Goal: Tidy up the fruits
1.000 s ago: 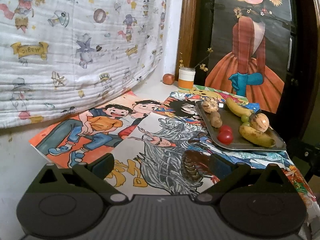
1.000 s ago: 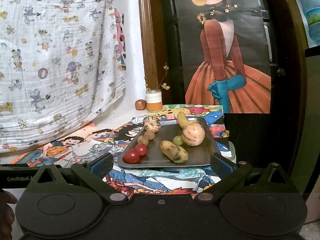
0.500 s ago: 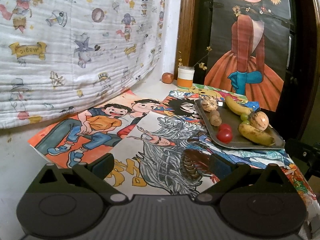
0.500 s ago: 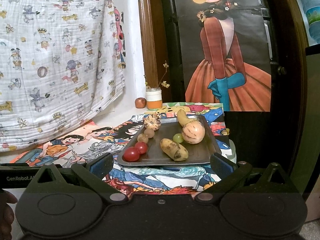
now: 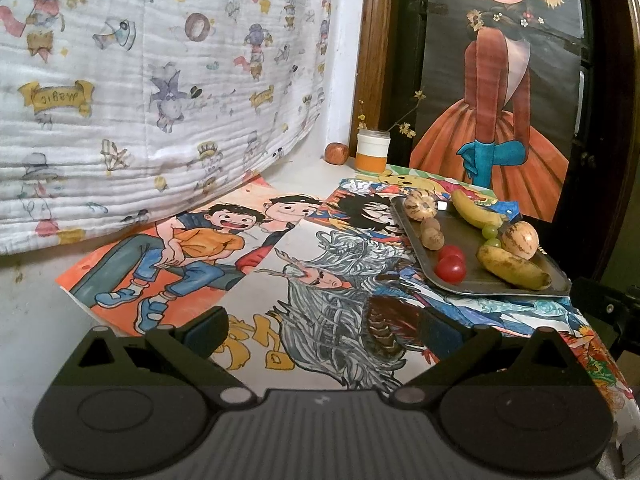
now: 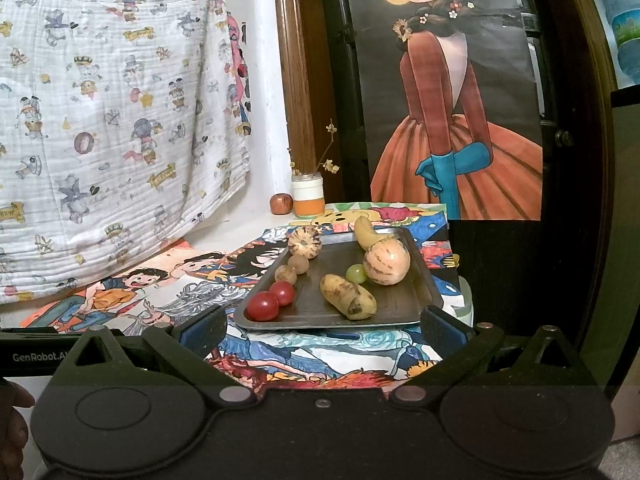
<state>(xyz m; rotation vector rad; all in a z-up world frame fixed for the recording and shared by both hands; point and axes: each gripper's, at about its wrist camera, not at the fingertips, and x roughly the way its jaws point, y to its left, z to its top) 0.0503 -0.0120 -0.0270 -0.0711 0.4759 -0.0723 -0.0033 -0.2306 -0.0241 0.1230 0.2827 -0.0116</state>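
A dark metal tray (image 6: 404, 312) (image 5: 416, 236) lies on the table's right side. It holds two red tomatoes (image 6: 262, 306) (image 5: 450, 269), two small brown fruits (image 6: 285, 274), two striped melons (image 6: 386, 261) (image 5: 519, 240), two bananas (image 6: 347, 290) (image 5: 513, 267) and green grapes (image 6: 356, 273). My right gripper (image 6: 322, 326) is open and empty, just in front of the tray's near edge. My left gripper (image 5: 324, 330) is open and empty, over the drawings left of the tray.
Cartoon drawings (image 5: 188, 248) cover the table. A white and orange jar (image 6: 307, 194) with a twig and a small apple (image 6: 281, 203) stand at the back by the wall. A printed cloth (image 5: 140, 80) hangs at left. A painted poster (image 6: 452, 120) stands behind the tray.
Both grippers have drifted slightly; the tray sits a little closer in the right wrist view. Nothing was grasped or released.
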